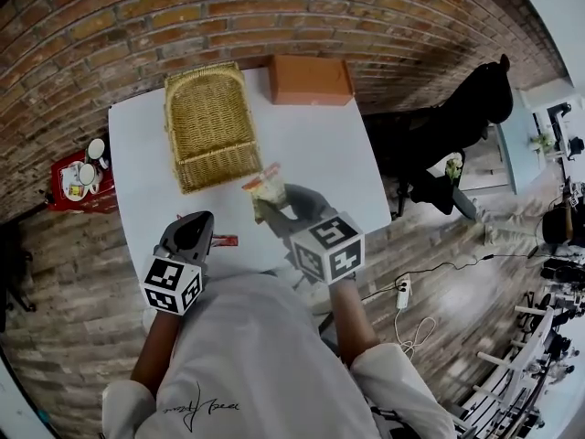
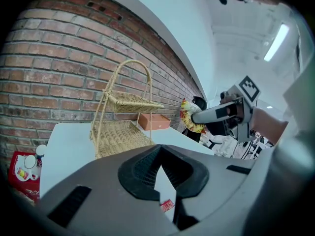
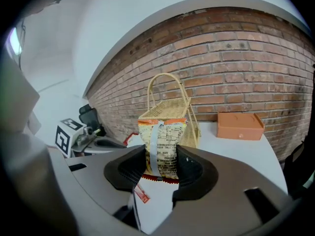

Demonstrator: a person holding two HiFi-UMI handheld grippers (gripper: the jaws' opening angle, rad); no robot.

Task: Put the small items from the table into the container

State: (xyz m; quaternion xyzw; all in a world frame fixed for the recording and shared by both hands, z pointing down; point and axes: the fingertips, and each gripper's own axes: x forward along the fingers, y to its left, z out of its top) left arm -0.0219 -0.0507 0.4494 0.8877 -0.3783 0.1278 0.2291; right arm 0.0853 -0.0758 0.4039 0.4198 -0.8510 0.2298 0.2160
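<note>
A two-tier wicker basket (image 1: 210, 122) stands at the back left of the white table (image 1: 338, 167). My right gripper (image 1: 271, 201) is raised over the table's middle, shut on a yellow-and-orange snack packet (image 1: 268, 187). In the right gripper view the packet (image 3: 165, 141) stands upright between the pads, with the basket (image 3: 170, 109) behind it. My left gripper (image 1: 189, 235) is shut and holds nothing, resting near the table's front edge. A small red sachet (image 1: 224, 240) lies on the table beside it, and the sachet (image 2: 167, 205) shows just below the shut jaws in the left gripper view.
An orange box (image 1: 309, 79) sits at the table's back edge against the brick wall. A red stand with cups (image 1: 80, 179) is on the floor to the left. A black chair (image 1: 457, 117) stands to the right, and a power strip (image 1: 402, 291) lies on the floor.
</note>
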